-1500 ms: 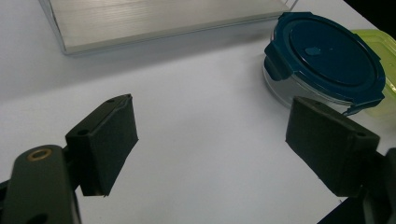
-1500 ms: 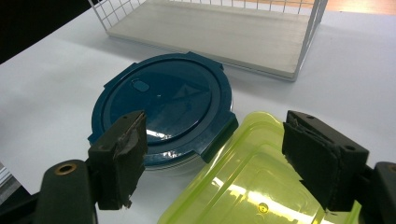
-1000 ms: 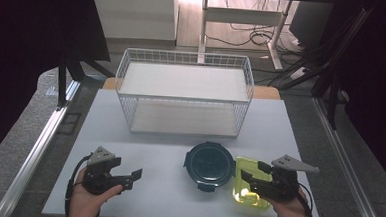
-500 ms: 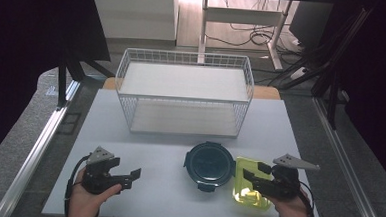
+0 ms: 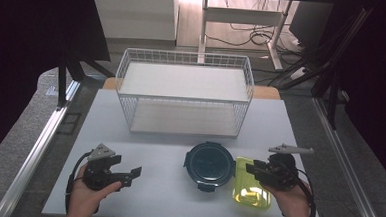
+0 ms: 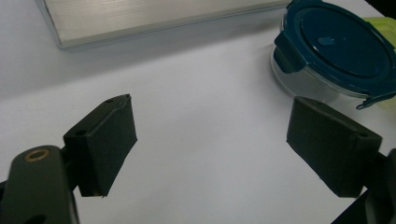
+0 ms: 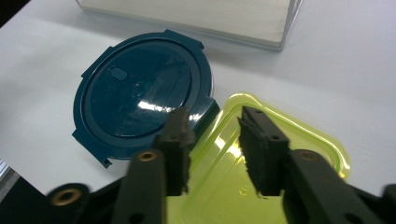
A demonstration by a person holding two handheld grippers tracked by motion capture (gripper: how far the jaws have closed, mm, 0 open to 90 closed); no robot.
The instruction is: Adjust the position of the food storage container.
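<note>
Right gripper point(image 7: 212, 135): near right of table, jaws straddling the near-left wall of the yellow-green tub, one inside, one outside; just been closing, a gap visible on both sides of the wall, not yet pinching.
Yellow-green tub point(image 5: 249, 190): clear, lidless, rounded square; near right of table point(image 5: 169, 132), touching the round container's right side.
Round container point(image 5: 209, 165): clear bowl under dark blue clip lid; near centre of table, in front of the basket.
Left gripper point(image 6: 210, 140): near left of table, jaws spread wide over bare white surface, nothing between them.
Wire basket point(image 5: 185, 70): white, far centre of table, white panel on top.
</note>
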